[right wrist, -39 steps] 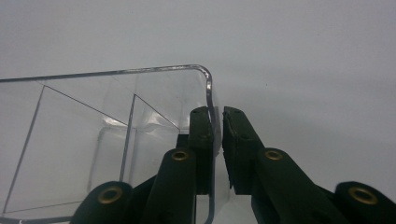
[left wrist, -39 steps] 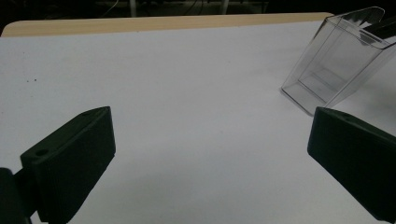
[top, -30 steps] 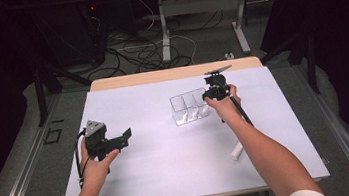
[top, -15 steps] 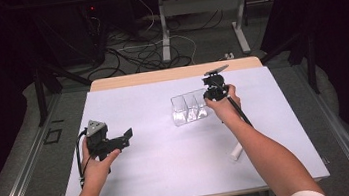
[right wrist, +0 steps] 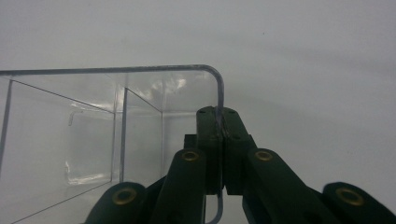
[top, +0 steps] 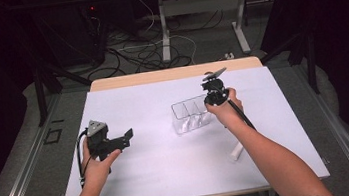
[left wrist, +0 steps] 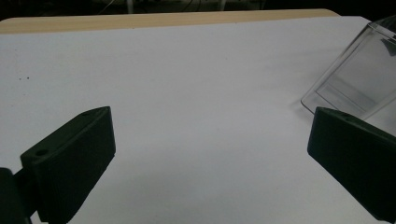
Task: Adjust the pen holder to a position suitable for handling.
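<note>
A clear plastic box [top: 190,116] with three compartments stands on the white table top [top: 171,169], slightly right of the middle. My right gripper [top: 210,104] points down at its right end. In the right gripper view the right gripper [right wrist: 218,117] is shut on the box's thin end wall [right wrist: 219,93], with the compartments [right wrist: 93,140] to the left of the jaws. Near the table's left side my left gripper [top: 126,136] is held open, apart from the box. In the left gripper view the left gripper [left wrist: 210,154] holds nothing, and a corner of the box [left wrist: 359,79] lies ahead on the right.
A small white stick-like object [top: 236,152] lies on the sheet beside the right forearm. A wooden strip [top: 174,73] marks the table's far edge, with cables and table legs on the floor beyond.
The right gripper and the clear box have shifted slightly toward the person. The left gripper has stayed where it was.
</note>
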{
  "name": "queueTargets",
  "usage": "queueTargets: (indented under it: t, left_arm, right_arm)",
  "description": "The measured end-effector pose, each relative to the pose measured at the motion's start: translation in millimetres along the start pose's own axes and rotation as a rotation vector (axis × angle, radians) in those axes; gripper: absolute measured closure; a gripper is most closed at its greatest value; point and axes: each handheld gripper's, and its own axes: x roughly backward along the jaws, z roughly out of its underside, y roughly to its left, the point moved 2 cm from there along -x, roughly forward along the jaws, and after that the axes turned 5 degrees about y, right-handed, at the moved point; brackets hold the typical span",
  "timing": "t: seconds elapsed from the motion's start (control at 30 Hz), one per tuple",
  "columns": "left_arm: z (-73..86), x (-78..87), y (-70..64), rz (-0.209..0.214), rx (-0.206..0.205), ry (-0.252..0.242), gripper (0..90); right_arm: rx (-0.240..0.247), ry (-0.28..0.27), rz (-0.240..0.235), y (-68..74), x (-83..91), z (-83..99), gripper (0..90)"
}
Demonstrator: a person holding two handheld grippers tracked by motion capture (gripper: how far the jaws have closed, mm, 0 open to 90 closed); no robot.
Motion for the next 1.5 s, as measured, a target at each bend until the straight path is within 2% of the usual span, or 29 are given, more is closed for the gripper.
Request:
queueTargets:
  t: [0.1, 0.13, 0.17, 0.23, 0.43, 0.47, 0.53, 0.57, 0.63, 0.67, 0.7, 0.73, 0.83, 0.87, 0.9, 0.93, 1.2, 1.37, 1.4, 1.5]
  left_arm:
    - [-0.5, 0.1, -0.4, 0.000, -0.004, -0.001, 0.9]
    - [-0.6, 0.3, -0.8, 0.002, -0.003, 0.001, 0.9]
    - [-0.6, 0.3, -0.8, 0.002, -0.003, 0.001, 1.0]
    - [-0.8, 0.2, -1.8, 0.004, -0.005, 0.004, 1.0]
    - [-0.9, -0.9, -2.6, 0.005, -0.014, 0.003, 1.0]
    - [-0.7, -1.2, -3.0, 0.005, -0.013, 0.002, 1.0]
    - [-0.6, -1.2, -3.0, 0.006, -0.013, 0.004, 0.9]
    - [-0.6, -1.2, -3.0, 0.006, -0.013, 0.004, 1.0]
    - [-0.7, -0.9, -3.0, 0.005, -0.013, 0.002, 1.0]
    - [-0.8, -0.8, -3.2, 0.005, -0.013, 0.001, 1.0]
    - [-0.8, -0.9, -3.4, 0.006, -0.013, 0.000, 0.9]
    - [-0.7, -1.0, -3.6, 0.006, -0.013, 0.000, 1.0]
    - [-0.6, -1.4, -3.9, 0.007, -0.015, 0.004, 1.0]
    - [-0.6, -1.6, -3.9, 0.006, -0.021, 0.007, 1.0]
    - [-0.5, -1.7, -4.1, 0.006, -0.022, 0.009, 0.9]
    - [-0.4, -2.0, -4.3, 0.006, -0.024, 0.009, 1.0]
    - [0.2, -3.0, -5.9, 0.004, -0.025, 0.010, 1.0]
    - [0.7, -3.3, -7.7, 0.004, -0.037, 0.017, 0.9]
    - [0.7, -3.8, -8.5, 0.004, -0.037, 0.015, 1.0]
    - [1.4, -5.2, -11.2, 0.006, -0.052, 0.029, 1.0]
  right_arm:
    - [0.033, 0.013, 0.004, 4.2, 2.7, 5.3, 88.7]
    - [0.029, 0.025, 0.011, 7.1, 4.2, 7.0, 88.7]
    - [0.055, 0.023, 0.014, 8.1, 4.3, 8.0, 88.7]
    - [0.074, 0.031, 0.026, 11.3, 5.2, 10.4, 88.5]
    - [0.077, 0.050, 0.025, 17.1, 7.7, 15.0, 88.5]
    - [0.072, 0.043, 0.008, 17.6, 7.6, 15.8, 88.3]
    - [0.070, 0.057, 0.015, 18.4, 8.7, 17.1, 88.1]
    - [0.067, 0.042, 0.006, 19.3, 7.9, 18.0, 88.1]
    - [0.059, 0.055, -0.001, 20.4, 8.7, 19.0, 87.7]
    - [0.055, 0.049, -0.020, 20.6, 8.4, 19.5, 87.3]
    - [0.055, 0.079, -0.021, 20.2, 10.5, 20.0, 86.8]
    - [0.048, 0.084, -0.027, 20.7, 11.0, 20.4, 86.4]
    - [0.034, 0.081, -0.037, 20.5, 12.3, 21.3, 85.7]
    - [0.046, 0.079, -0.047, 18.6, 13.3, 22.5, 85.3]
    - [0.036, 0.042, -0.067, 18.0, 12.4, 23.0, 84.5]
    - [0.030, 0.059, -0.067, 16.7, 15.4, 23.1, 82.7]
    - [0.016, -0.002, -0.150, 11.7, 23.4, 34.9, 73.8]
    - [0.009, -0.018, -0.176, 8.6, 26.6, 45.6, 71.5]
    - [-0.001, -0.034, -0.203, 6.4, 28.6, 50.7, 69.6]
    - [-0.018, -0.041, -0.246, 5.0, 31.7, 56.8, 66.7]
